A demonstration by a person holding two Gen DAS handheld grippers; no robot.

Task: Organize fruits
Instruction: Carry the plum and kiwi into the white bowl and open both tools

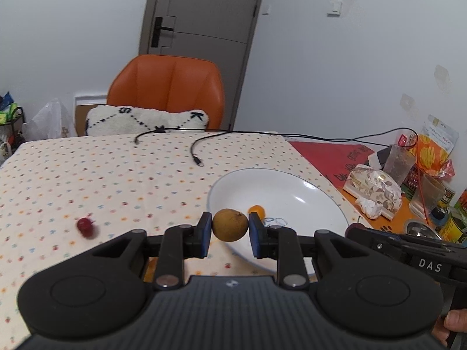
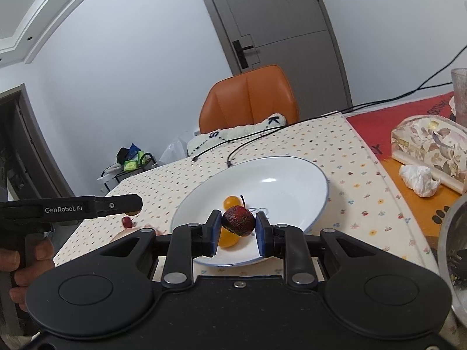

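Observation:
My left gripper [image 1: 230, 227] is shut on a round brown fruit [image 1: 230, 225], held just left of the white plate's [image 1: 292, 180] near rim. A small orange fruit [image 1: 256, 210] lies in the plate. A small red fruit [image 1: 85, 227] rests on the dotted tablecloth [image 1: 102, 175] to the left. My right gripper [image 2: 238, 224] is shut on a dark red fruit [image 2: 238, 221] with a stem, above the white plate [image 2: 277, 175]. Two orange fruits [image 2: 231, 202] lie in that plate, one partly hidden behind the held fruit. The left gripper's body [image 2: 87, 205] shows at the left of the right wrist view.
Black cables [image 1: 198, 151] cross the far side of the table. An orange chair [image 1: 166, 93] with a white cushion stands behind it. On the right lie a floral tissue box [image 2: 426, 143], crumpled tissue [image 2: 418, 179], a plastic cup [image 1: 398, 163], cans and snack packets.

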